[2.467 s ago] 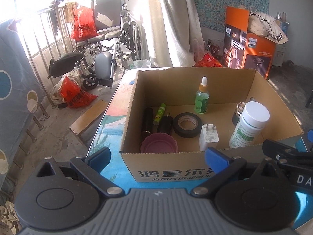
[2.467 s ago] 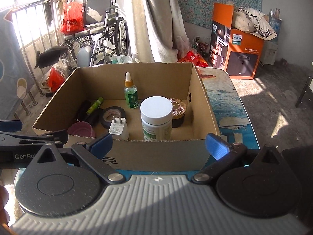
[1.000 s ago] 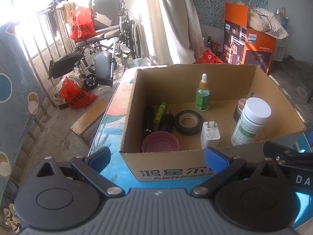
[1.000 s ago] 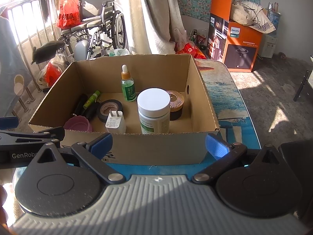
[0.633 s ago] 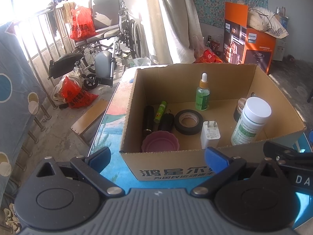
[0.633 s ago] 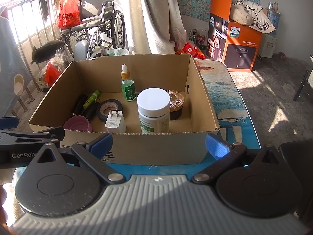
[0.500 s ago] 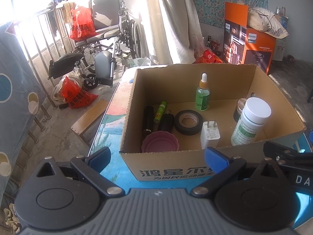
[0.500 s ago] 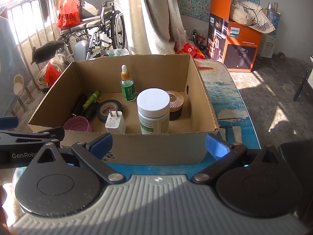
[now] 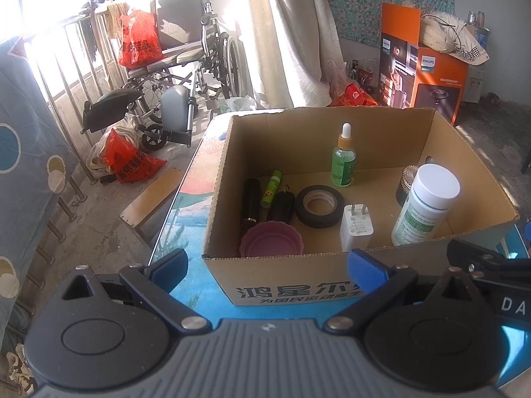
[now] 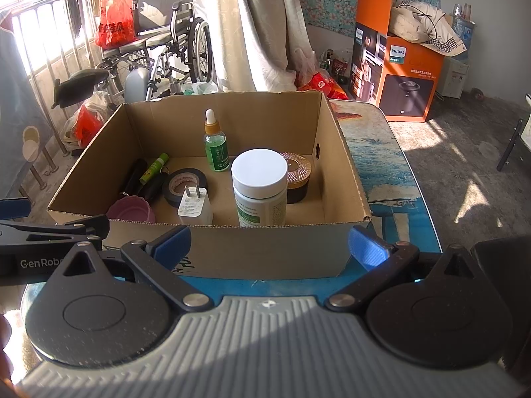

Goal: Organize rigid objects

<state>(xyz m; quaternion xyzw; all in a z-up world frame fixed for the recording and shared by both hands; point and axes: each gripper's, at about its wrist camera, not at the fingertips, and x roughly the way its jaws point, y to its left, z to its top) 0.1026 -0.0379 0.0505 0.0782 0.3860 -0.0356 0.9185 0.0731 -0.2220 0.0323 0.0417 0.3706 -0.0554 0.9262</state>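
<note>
open cardboard box (image 9: pixel 332 285) sitting on a blue patterned table (image 10: pixel 381 152), its near wall lying just ahead of both tools; left gripper (image 9: pixel 267 263) and right gripper (image 10: pixel 269 243) both hovering short of that wall with jaws spread wide and nothing between the blue pads (image 10: pixel 365 248). the top of the box is standing fully open, and bare cardboard floor is showing at the near right corner and along the back wall; a strip of table is lying free to the right of the box, ending in a rounded edge. inside, a white-capped bottle (image 10: pixel 259 187) with a green-and-white label is standing upright near the front, a ribbed copper-lidded jar (image 10: pixel 297 177) just behind it; a white plug adapter (image 9: pixel 355 227) is standing prongs-up beside a black tape roll (image 9: pixel 319 206); a green dropper bottle (image 9: pixel 343 161) is standing upright toward the back; a pink fluted dish (image 9: pixel 270 242) is occupying the near left corner, with two dark cylinders (image 9: pixel 251 200) and a slim green tube (image 9: pixel 271 184) lying behind it, possibly touching one another. chinese characters are running along the box front; "philips" is reading on an orange carton (image 10: pixel 398 76) on the floor beyond; "genrobo" is showing on the left tool's arm in the right wrist view
</note>
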